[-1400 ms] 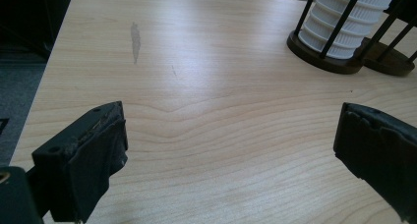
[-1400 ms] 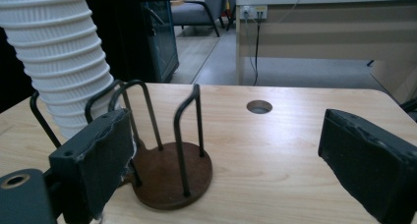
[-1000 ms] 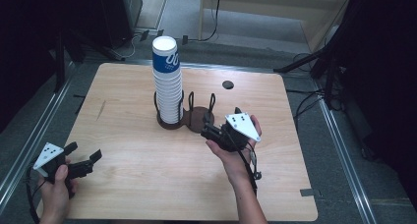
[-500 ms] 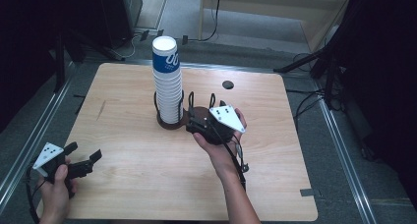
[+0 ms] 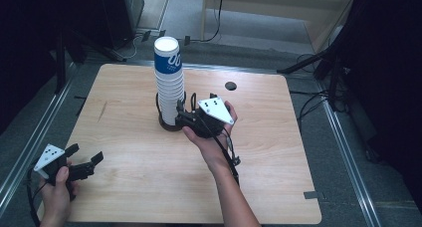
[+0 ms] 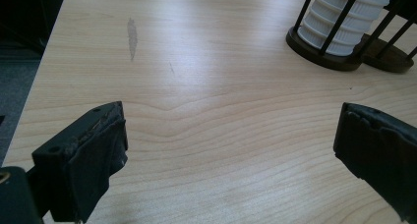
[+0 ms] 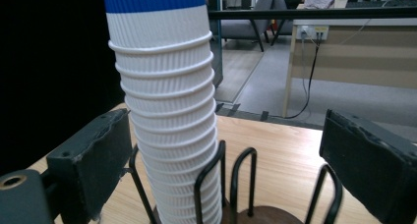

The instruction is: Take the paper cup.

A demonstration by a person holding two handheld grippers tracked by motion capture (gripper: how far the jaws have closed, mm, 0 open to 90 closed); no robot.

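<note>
right hand-held gripper (image 5: pixel 181 115) low over the middle of the worktop (image 5: pixel 124 187), jaws spread wide and empty, just beside the stack of paper cups (image 5: pixel 168 85); seen along those jaws in the right gripper view, stack of ribbed white cups (image 7: pixel 167 111) with a blue-banded top cup, between the two black pads but nearer the left one, whether touching it cannot be told; standing upright in a dark wire cup holder (image 7: pixel 231 184) on a round brown base, with an empty second ring of black loops just beside it on the right

left hand-held gripper (image 5: pixel 84 160) at the near left corner of the worktop, well apart from the cups, jaws open with nothing between; in the left gripper view, bare wood between the pads, with the cup holder (image 6: pixel 339 57) and lower cups far off at upper right

grey three-cornered plates atop both grippers, cables trailing back along the forearms
</note>
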